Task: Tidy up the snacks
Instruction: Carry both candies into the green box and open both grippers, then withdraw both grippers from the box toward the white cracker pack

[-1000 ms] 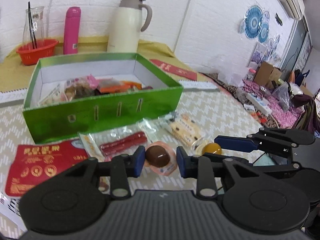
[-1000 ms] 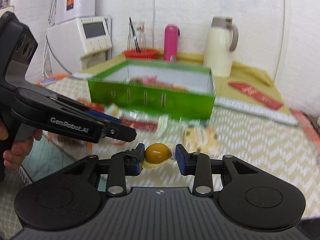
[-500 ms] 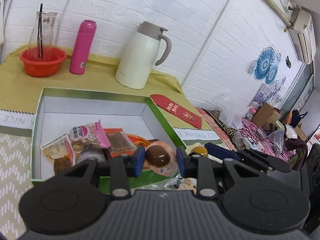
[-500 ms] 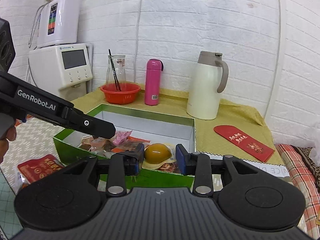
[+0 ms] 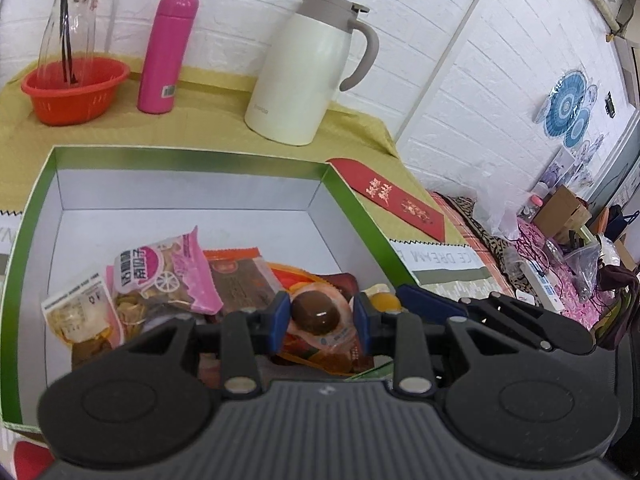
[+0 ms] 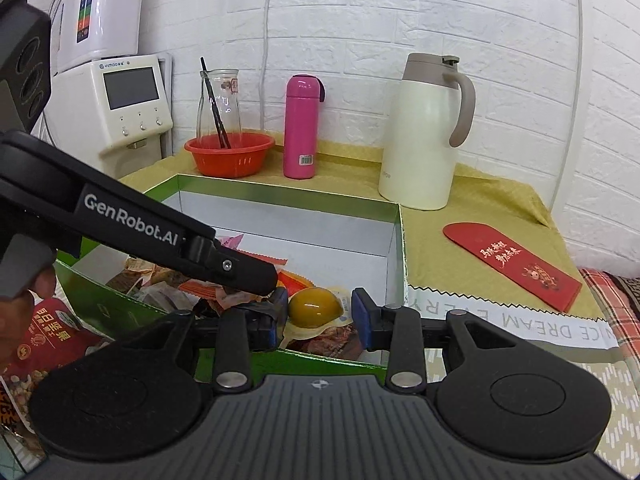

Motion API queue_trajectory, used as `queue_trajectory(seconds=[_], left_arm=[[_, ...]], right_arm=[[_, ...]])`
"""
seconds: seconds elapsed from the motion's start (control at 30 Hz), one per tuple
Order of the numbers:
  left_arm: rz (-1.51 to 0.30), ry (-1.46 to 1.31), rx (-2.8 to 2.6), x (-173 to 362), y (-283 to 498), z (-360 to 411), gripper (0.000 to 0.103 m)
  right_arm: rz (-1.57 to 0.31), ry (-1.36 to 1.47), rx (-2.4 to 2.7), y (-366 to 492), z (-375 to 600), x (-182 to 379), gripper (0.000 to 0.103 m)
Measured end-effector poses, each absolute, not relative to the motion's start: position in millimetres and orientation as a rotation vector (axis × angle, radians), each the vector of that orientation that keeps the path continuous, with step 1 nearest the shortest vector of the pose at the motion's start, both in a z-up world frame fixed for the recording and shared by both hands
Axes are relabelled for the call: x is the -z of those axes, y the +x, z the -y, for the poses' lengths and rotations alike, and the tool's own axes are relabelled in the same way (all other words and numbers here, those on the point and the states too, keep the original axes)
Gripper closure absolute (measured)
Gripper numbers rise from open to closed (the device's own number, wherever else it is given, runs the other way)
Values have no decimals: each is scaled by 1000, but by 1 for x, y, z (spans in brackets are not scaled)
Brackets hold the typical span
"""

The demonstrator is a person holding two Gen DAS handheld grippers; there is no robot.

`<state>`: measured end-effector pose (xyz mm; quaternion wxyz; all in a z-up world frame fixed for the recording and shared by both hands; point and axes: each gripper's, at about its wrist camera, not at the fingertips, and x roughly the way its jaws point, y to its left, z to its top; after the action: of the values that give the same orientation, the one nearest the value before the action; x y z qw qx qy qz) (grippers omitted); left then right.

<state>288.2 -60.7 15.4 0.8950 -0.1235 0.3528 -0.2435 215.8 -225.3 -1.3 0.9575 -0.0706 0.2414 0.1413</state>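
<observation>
My left gripper [image 5: 320,320] is shut on a sealed brown egg packet [image 5: 314,312] and hangs over the near right part of the open green box [image 5: 180,154]. Just to its right, my right gripper [image 6: 320,314] is shut on a sealed yellow egg packet [image 6: 314,307], also above the box [image 6: 280,188] near its right wall. The yellow egg [image 5: 384,303] shows beside the left gripper's right finger. Several snack packets lie in the box, among them a pink one [image 5: 160,268]. The left gripper's dark body [image 6: 160,240] crosses the right wrist view.
Behind the box stand a cream jug [image 5: 308,68], a pink bottle [image 5: 166,48] and a red basket [image 5: 74,88] with a glass jar. A red envelope [image 5: 392,200] lies to the right. A red snack bag [image 6: 44,340] lies outside the box, below a hand [image 6: 24,312].
Both grippers have carried their egg packets forward, from above the loose snacks in front of the box to over the box's inside. Neither grip has changed.
</observation>
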Motion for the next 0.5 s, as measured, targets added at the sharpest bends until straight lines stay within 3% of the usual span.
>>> queue_trajectory(seconds=[0.2,0.23,0.27,0.33,0.4,0.47,0.5], left_arm=[[-725,-256,524,-14,290,62,72],[-715,-257,527,-15,289,62,64],[-701,-258,525,-17,287,61,43],[-656,-266,493,-21,281,59,38],[-611,-260,473,-26,275,57,33],[-575,-233,415,-32,268,58,14],[-558,-216,379,-34,265,59,13]], right_arm=[[-500,-147,-295,221,225,8,41],[-488,-155,-296,220,224,9,34],[-480,-170,-293,218,224,8,29],[-459,-216,-272,213,221,7,0],[-417,-259,-259,206,219,5,0],[-404,-283,-253,201,218,3,0],[-403,-284,-250,200,218,1,0]])
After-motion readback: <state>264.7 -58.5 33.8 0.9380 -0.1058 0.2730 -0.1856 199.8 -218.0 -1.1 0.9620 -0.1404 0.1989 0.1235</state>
